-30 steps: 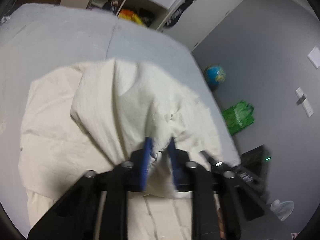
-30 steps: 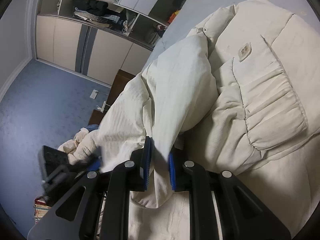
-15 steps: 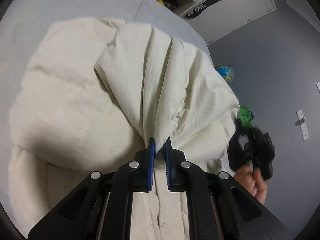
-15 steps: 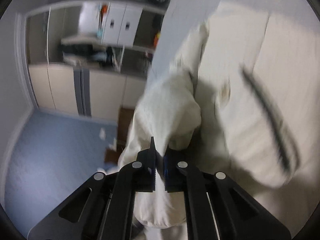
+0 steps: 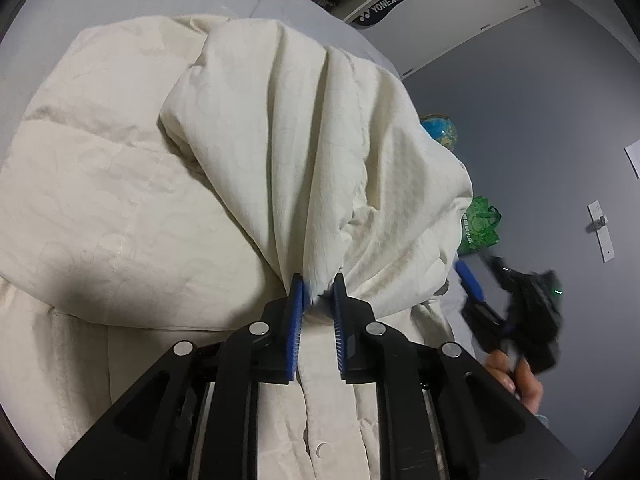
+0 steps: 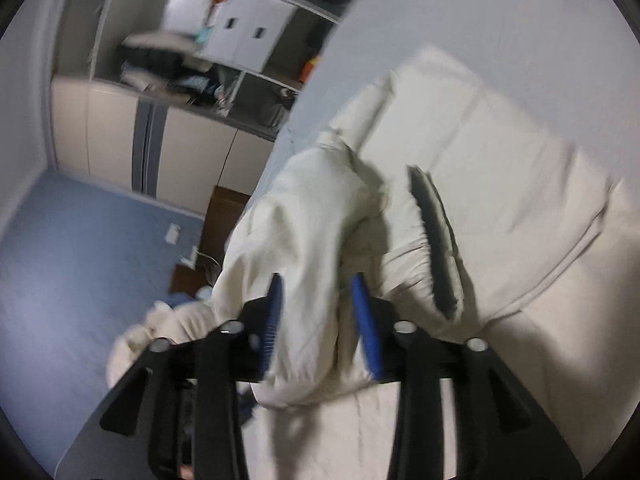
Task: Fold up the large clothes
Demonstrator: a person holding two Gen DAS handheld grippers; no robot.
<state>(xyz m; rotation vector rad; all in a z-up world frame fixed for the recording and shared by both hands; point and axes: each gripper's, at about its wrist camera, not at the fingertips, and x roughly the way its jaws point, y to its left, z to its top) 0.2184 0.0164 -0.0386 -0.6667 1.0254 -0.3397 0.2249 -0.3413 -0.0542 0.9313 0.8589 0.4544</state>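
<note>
Across the grey bed (image 5: 120, 4), filling most of the left wrist view: a cream padded coat (image 5: 100, 184), spread flat, with one part of it drawn up into a gathered bundle over the middle.

Left tongs (image 5: 318, 294): lower centre of the frame, beginning to ease apart, but pads set close with a pinch of the bundle's gathered fabric between them. Cloth fans up and away from that pinch.

Right tongs (image 6: 318, 308): lower centre of the right wrist view, blurred. Jaws spreading; a fold of the coat hangs between the blue pads, which stand clear of it on both sides. The same tongs show at the right edge of the left view, held in a hand (image 5: 516, 376).

Dark strip on the coat, centre right of the right view; too smeared to identify.

Risks, as judged:
- Released fold may slump sideways instead of lying flat, since the padding is thick and springy.
- Left pinch is small for so much fabric; a pull could slip it out.
- Opening pad could snag cloth and drag it.
</note>
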